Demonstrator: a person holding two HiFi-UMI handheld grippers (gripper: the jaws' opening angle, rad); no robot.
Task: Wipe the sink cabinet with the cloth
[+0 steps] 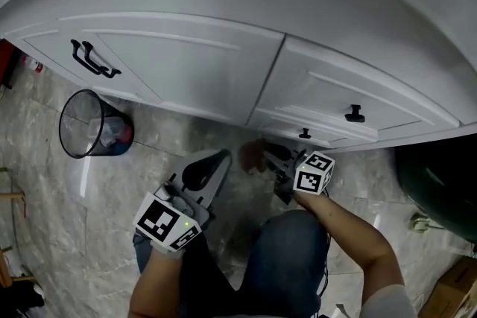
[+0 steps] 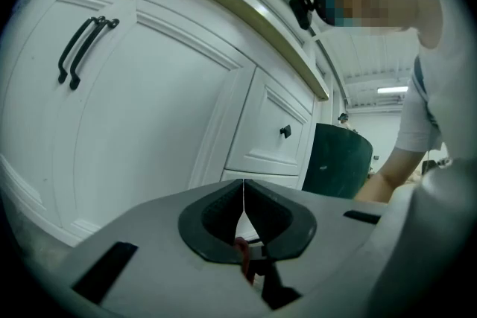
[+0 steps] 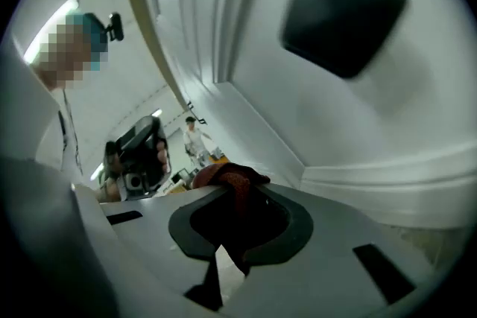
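cloth (image 3: 227,179): dark red, bunched, pinched in right tongs (image 3: 240,188), low by the foot of the white sink cabinet (image 1: 201,78), below its small drawers; contact unclear | left tongs (image 2: 243,191): clenched on nothing, held off the cabinet doors | wire bin (image 1: 93,126): on the marble floor (image 1: 45,190), left

Bare floor (image 1: 190,132) is left along the foot of the sink cabinet (image 1: 201,78), bounded at the left by a wire wastebasket (image 1: 78,123) and at the right by a dark green bin (image 1: 436,186). The cabinet front is interrupted only by black door handles (image 1: 93,59) at the left and two drawer knobs (image 1: 355,115) at the right.
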